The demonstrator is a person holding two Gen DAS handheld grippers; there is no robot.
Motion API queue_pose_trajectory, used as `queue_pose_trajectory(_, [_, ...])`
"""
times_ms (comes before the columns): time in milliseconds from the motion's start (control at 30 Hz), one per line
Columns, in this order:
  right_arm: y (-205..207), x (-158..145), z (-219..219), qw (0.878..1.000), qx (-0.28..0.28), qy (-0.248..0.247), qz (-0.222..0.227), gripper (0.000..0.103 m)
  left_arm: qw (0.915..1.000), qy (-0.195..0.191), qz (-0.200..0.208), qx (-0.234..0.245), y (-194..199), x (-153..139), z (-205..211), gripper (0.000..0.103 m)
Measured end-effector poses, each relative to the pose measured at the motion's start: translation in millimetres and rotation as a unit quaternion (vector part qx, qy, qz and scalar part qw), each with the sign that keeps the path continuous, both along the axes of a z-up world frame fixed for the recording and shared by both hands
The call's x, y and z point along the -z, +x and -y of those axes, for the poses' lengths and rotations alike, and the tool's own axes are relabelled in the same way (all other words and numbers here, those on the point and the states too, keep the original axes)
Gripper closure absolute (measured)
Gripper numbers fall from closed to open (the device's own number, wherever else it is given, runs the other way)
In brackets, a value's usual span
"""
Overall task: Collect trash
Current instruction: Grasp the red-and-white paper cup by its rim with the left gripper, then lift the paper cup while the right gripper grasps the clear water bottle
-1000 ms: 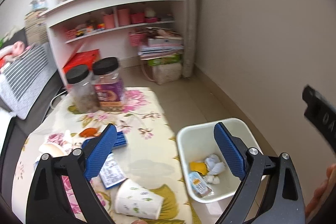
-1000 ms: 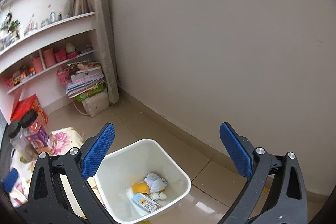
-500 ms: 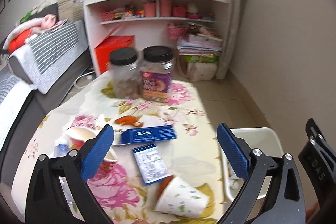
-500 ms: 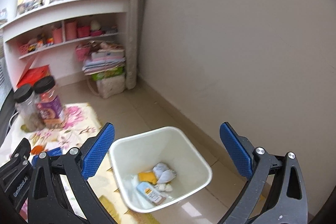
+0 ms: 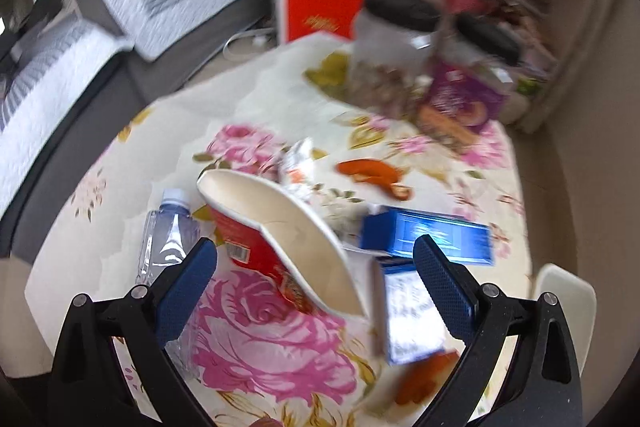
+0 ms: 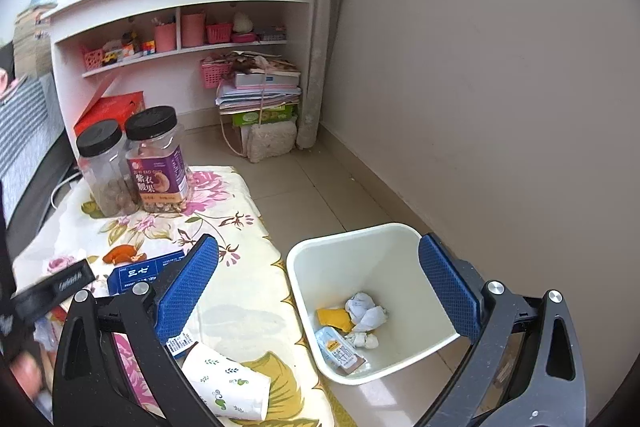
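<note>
My left gripper [image 5: 316, 279] is open above the floral table, its jaws either side of a crushed red-and-white paper bowl [image 5: 280, 231]. Around the bowl lie a clear plastic bottle [image 5: 168, 239], a blue carton [image 5: 428, 233], a blue-and-white packet [image 5: 412, 319], a crumpled wrapper [image 5: 298, 167] and orange peel [image 5: 372, 173]. My right gripper [image 6: 320, 291] is open and empty over the white trash bin [image 6: 400, 247], which holds crumpled tissue [image 6: 366, 311], a yellow scrap and a small packet. A tipped paper cup [image 6: 226, 383] lies at the table's near edge.
Two black-lidded jars [image 6: 158, 163] stand at the far end of the table [image 6: 236, 311]. A white shelf unit [image 6: 180, 15] with pink baskets and a stack of books [image 6: 260, 87] stands behind. A grey sofa [image 5: 80, 39] runs along the left. The bin stands on tiled floor by the wall.
The left gripper has swung left and down from the bin toward the table's litter, now close over the crushed bowl. The right gripper has turned left, bringing the table and jars into view.
</note>
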State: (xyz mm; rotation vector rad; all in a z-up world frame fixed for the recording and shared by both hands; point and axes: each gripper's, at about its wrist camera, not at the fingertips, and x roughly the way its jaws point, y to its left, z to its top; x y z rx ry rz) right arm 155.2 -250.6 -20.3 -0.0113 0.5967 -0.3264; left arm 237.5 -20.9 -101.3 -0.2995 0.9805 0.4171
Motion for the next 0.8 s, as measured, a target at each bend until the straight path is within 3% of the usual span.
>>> queue_pose_trajectory(133, [7, 5, -4, 1.0, -0.005, 0.009, -0.013, 0.007, 0.9988, -0.024, -0.039, -0.018, 18, 22, -15, 0.007])
queue_pose_trajectory(300, [15, 11, -10, 0.999, -0.014, 0.002, -0.03, 0.007, 0.9962, -0.044, -0.075, -0.001, 31, 45, -21, 0.01])
queue_pose_trajectory(333, [15, 13, -11, 0.999, -0.017, 0.0, -0.034, 0.007, 0.9958, -0.046, -0.079, 0.007, 31, 48, -21, 0.015])
queue_pose_trajectory(400, [17, 15, -12, 0.999, -0.023, 0.0, -0.042, 0.007, 0.994, -0.06, -0.087, 0.029, 30, 53, -23, 0.041])
queue_pose_trajectory(567, [27, 29, -15, 0.994, -0.052, 0.03, -0.09, 0.007, 0.9908, -0.083, -0.08, 0.071, 13, 56, -37, 0.071])
queue_pose_trajectory(733, [27, 37, -38, 0.989, -0.098, 0.033, -0.109, 0.007, 0.9886, -0.093, -0.049, 0.108, -8, 35, -56, 0.072])
queue_pose_trajectory(800, [24, 39, -52, 0.986, -0.119, 0.028, -0.112, 0.007, 0.9889, -0.079, -0.033, 0.121, -16, 22, -59, 0.072])
